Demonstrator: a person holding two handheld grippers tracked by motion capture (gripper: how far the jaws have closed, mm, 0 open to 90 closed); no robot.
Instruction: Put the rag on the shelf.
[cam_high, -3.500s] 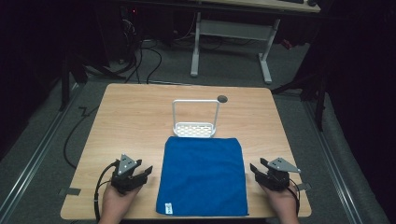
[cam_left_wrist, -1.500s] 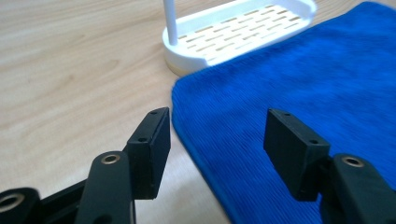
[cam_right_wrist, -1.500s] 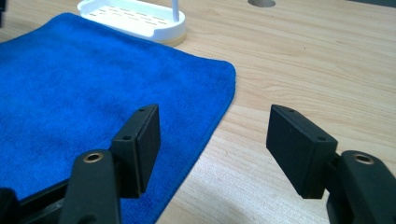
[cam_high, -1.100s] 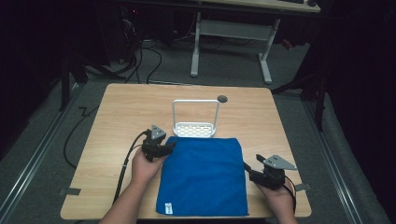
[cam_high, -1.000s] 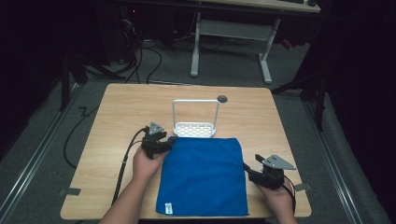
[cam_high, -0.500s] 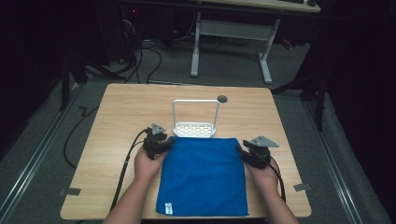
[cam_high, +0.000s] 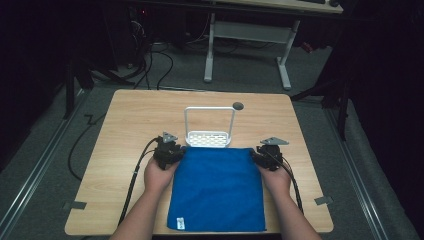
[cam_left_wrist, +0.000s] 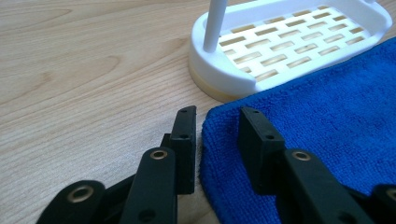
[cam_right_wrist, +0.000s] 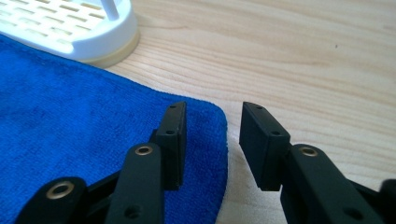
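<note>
Both grippers have moved up to the blue cloth's (cam_high: 216, 187) far corners by the white rack (cam_high: 209, 138).

Left gripper (cam_left_wrist: 215, 125): jaws apart, straddling the corner hem. Right gripper (cam_right_wrist: 211, 122): same. Advice: lower both evenly, close together, clear of the rack.

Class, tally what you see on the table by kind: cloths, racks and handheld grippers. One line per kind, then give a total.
Blue cloth: 1
White slotted rack: 1
Grippers: 2, the left gripper and the right gripper, each open at a far corner of the cloth
Total: 4
</note>
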